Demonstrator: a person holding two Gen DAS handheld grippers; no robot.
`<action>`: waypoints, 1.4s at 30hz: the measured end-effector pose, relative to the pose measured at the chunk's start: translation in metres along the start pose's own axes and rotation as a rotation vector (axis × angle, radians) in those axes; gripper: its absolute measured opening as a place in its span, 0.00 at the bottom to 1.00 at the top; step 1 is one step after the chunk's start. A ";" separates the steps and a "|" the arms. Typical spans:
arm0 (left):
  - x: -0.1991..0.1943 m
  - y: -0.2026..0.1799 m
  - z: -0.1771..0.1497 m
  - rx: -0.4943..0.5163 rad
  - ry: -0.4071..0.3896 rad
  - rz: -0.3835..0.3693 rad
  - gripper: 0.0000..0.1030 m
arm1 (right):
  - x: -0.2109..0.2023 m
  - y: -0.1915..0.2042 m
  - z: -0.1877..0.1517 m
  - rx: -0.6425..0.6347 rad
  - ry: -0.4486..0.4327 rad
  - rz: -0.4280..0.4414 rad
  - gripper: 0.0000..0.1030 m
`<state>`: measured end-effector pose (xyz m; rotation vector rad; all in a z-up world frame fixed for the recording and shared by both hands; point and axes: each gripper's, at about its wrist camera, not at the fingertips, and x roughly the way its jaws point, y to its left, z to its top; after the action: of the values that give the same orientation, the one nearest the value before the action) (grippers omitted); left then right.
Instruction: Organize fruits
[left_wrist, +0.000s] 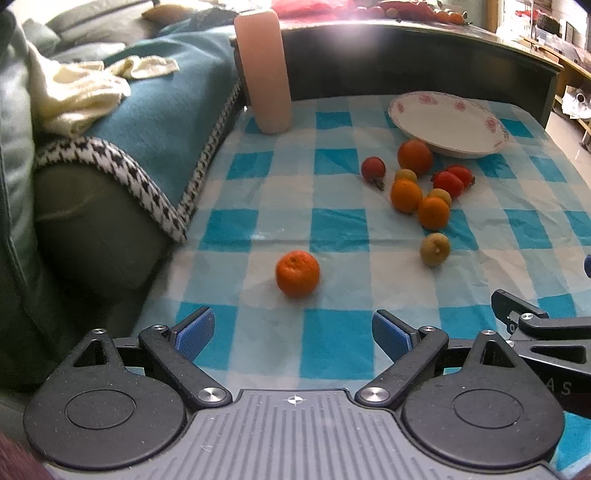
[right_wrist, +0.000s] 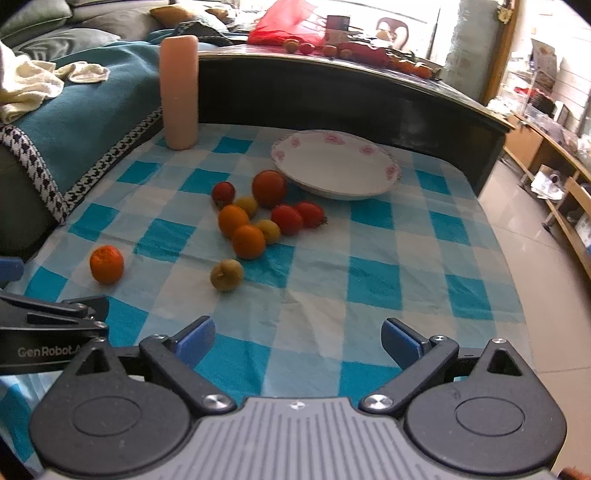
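Observation:
A lone orange tangerine (left_wrist: 297, 273) (right_wrist: 106, 264) lies on the blue-and-white checked cloth, just ahead of my left gripper (left_wrist: 293, 334), which is open and holds nothing. Farther right sits a yellow-green fruit (left_wrist: 434, 249) (right_wrist: 226, 274). Behind it is a cluster of several oranges (left_wrist: 433, 212) (right_wrist: 248, 241), red fruits (left_wrist: 448, 183) (right_wrist: 287, 219) and small yellow ones. An empty white plate with pink flowers (left_wrist: 448, 123) (right_wrist: 334, 162) stands behind the cluster. My right gripper (right_wrist: 297, 341) is open over bare cloth, short of the fruits.
A tall pink cylinder (left_wrist: 264, 70) (right_wrist: 179, 92) stands at the back left of the table. A sofa with a teal blanket (left_wrist: 155, 122) borders the left edge. A dark counter (right_wrist: 351, 92) with more fruit rises behind. The floor (right_wrist: 535, 258) drops off to the right.

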<state>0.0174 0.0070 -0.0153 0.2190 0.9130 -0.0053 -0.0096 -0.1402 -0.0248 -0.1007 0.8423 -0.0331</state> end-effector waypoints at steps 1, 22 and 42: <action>0.000 0.001 0.001 0.002 -0.005 0.007 0.93 | 0.002 0.001 0.001 -0.005 -0.002 0.011 1.00; 0.037 0.036 0.015 -0.056 0.022 -0.060 0.96 | 0.074 0.022 0.029 -0.041 0.079 0.181 0.64; 0.077 0.023 0.021 -0.012 0.064 -0.103 0.82 | 0.078 0.007 0.029 -0.032 0.090 0.234 0.43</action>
<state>0.0836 0.0325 -0.0590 0.1611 0.9870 -0.0888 0.0643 -0.1363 -0.0644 -0.0302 0.9399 0.1974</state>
